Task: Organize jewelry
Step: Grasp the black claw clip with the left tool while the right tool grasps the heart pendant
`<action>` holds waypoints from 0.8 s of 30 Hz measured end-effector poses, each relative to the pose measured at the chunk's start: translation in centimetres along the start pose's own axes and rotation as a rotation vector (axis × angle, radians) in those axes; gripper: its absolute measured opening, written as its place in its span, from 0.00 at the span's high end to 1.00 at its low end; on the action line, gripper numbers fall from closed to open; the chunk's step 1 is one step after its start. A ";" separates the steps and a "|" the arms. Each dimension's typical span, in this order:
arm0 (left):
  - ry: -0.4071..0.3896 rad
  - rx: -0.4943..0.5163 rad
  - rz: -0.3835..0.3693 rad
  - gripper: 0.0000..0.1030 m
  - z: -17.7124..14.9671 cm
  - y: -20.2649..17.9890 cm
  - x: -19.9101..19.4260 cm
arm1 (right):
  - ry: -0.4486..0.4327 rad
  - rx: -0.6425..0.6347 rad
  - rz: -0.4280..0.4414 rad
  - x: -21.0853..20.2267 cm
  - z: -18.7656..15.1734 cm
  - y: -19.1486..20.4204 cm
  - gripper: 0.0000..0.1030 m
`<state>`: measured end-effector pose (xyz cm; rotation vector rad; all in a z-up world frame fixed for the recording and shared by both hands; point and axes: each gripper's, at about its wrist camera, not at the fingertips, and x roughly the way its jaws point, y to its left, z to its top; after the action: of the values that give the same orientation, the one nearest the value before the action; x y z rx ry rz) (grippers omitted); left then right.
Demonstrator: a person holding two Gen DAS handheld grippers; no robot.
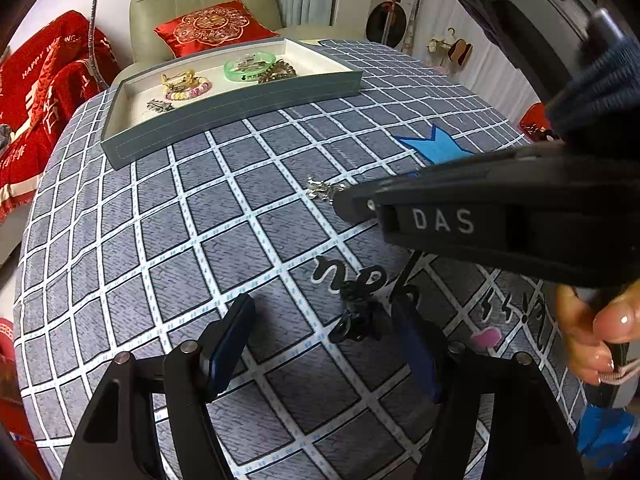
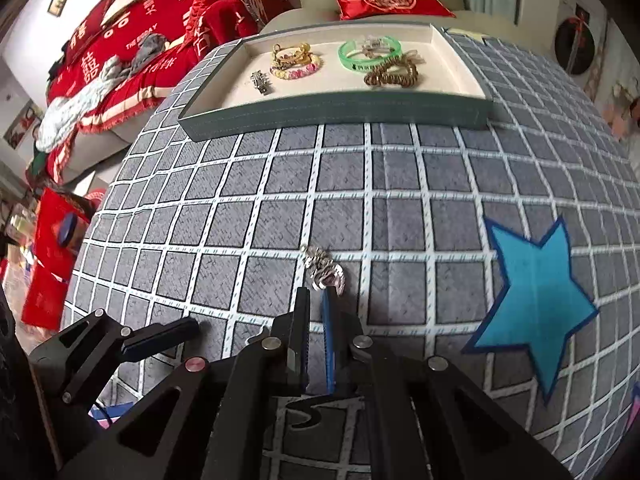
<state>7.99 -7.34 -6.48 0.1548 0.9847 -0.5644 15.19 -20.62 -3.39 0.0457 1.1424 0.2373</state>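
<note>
A small silver jewelry piece lies on the grey checked cloth in mid table. My right gripper is shut, its tips pinching the piece's near end. In the left wrist view the right gripper reaches in from the right to the same silver piece. My left gripper is open and low over the cloth. A black jewelry item lies between its fingers, close to the right one, and the left pad stands well clear of it. A grey tray at the far edge holds several bracelets, a green bangle and a silver clip.
The grey tray stands at the table's far edge, and a blue star is printed on the cloth to the right. A pale armchair with a red cushion stands behind the table, and red blankets lie to the left. A person's hand holds the right gripper.
</note>
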 end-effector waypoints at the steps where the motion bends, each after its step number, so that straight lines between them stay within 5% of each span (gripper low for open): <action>1: -0.003 0.001 0.001 0.27 0.0 -0.1 0.0 | -0.002 -0.011 -0.007 0.0 0.2 0.0 0.88; 3: -0.002 0.004 -0.001 0.27 0.1 -0.2 0.0 | 0.000 -0.031 -0.007 0.1 0.5 0.1 0.59; 5: -0.002 0.005 0.000 0.27 0.2 -0.4 0.1 | -0.001 -0.070 -0.011 0.4 0.9 0.4 0.52; 7: -0.004 0.004 0.001 0.27 0.2 -0.4 0.1 | 0.006 -0.107 -0.011 0.7 1.0 0.7 0.52; 10: -0.009 0.011 0.010 0.41 0.1 -0.6 0.0 | 0.020 -0.152 -0.007 1.4 1.1 1.3 0.54; 12: -0.010 0.012 0.007 0.41 0.1 -0.7 0.0 | 0.017 -0.175 -0.026 1.7 1.1 1.7 0.71; 14: -0.012 0.019 0.003 0.58 0.0 -0.8 0.0 | 0.019 -0.191 -0.036 1.8 1.1 2.0 0.81; 17: -0.012 0.032 -0.010 0.68 0.1 -1.0 0.0 | 0.018 -0.179 -0.037 1.7 1.1 1.9 0.81; 24: -0.024 -0.011 -0.044 0.68 0.2 -0.1 -0.7 | -0.004 -0.069 -0.001 0.8 0.9 0.0 0.81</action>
<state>7.79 -7.22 -5.78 0.1170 0.9693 -0.5994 16.25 -20.34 -3.70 -0.0148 1.1298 0.2755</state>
